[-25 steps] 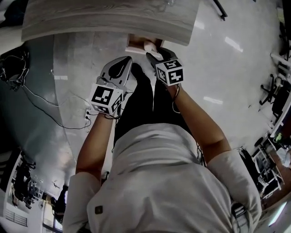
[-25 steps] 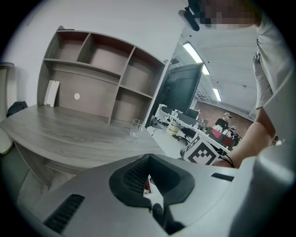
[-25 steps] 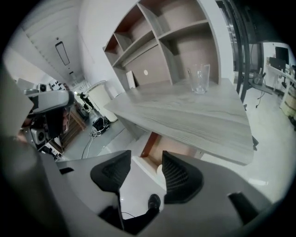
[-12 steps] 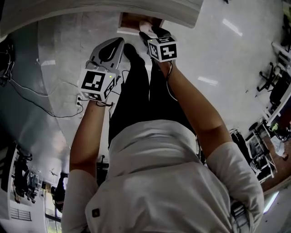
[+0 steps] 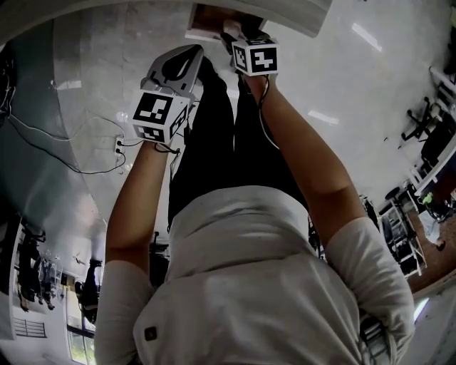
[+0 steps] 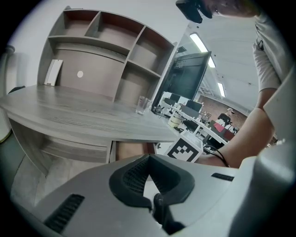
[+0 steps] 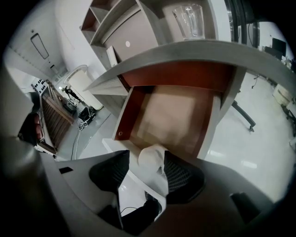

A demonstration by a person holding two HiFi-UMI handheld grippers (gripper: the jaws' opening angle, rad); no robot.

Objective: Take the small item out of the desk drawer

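Note:
The desk drawer (image 7: 172, 115) stands pulled out under the desktop, its brown bottom bare; in the head view the drawer (image 5: 206, 18) shows at the top edge. A small white roll-like item (image 7: 150, 159) lies at the drawer's front end, between the fingers of my right gripper (image 7: 141, 169). It rests against the right pad (image 7: 178, 173), with a gap to the left one. These jaws have just been opening and stand wide. From the head, the right gripper (image 5: 239, 36) points down at the item (image 5: 229, 28). My left gripper (image 5: 194, 51) hangs beside it on the left, empty, tips together (image 6: 148, 159).
The grey desktop (image 6: 69, 115) carries a clear glass (image 7: 188, 21) and a shelf unit (image 6: 106, 46) behind. Cables (image 5: 92, 153) trail on the shiny floor at the left. The person's dark trouser legs (image 5: 214, 142) stand right before the drawer. Office chairs and desks stand at the right.
Both grippers have sunk toward the drawer, and the drawer and desk have slid up to the top of the head view. The right gripper now sits over the white item.

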